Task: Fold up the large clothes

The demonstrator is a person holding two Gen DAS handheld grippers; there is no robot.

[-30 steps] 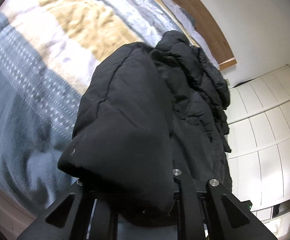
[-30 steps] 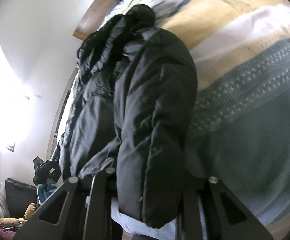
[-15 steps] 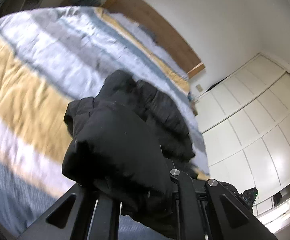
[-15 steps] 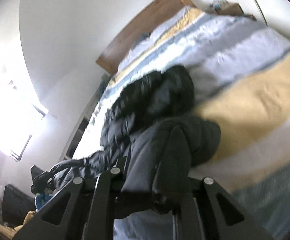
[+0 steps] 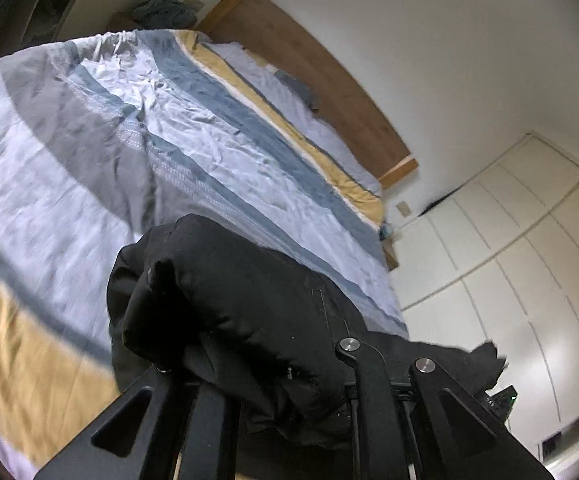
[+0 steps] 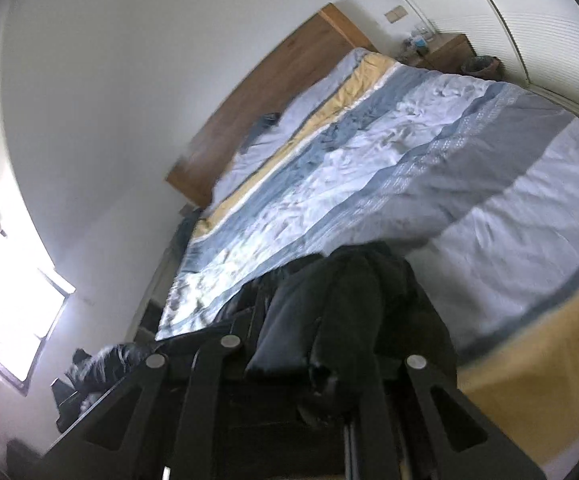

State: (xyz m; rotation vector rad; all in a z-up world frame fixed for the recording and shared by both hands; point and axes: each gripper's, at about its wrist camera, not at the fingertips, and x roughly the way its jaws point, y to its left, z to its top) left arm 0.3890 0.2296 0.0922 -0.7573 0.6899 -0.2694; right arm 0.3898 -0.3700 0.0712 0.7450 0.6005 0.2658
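Note:
A black puffer jacket (image 5: 229, 296) is bunched over my left gripper (image 5: 277, 376), which is shut on its padded fabric; the fingertips are buried under the cloth. In the right wrist view the same black jacket (image 6: 349, 308) drapes over my right gripper (image 6: 321, 372), also shut on it, with a further part trailing off to the lower left (image 6: 101, 364). Both grippers hold the jacket up above the striped duvet (image 5: 169, 152) on the bed (image 6: 429, 168).
A wooden headboard (image 5: 321, 80) runs along the white wall. White wardrobe doors (image 5: 521, 264) stand past the bed's side. A bedside table (image 6: 441, 50) with small items sits by the headboard. A bright window (image 6: 5, 304) is at the left.
Both grippers have risen with the jacket. It hung long in front of the cameras before; now it is bunched low at the fingers and the whole bed shows beyond it.

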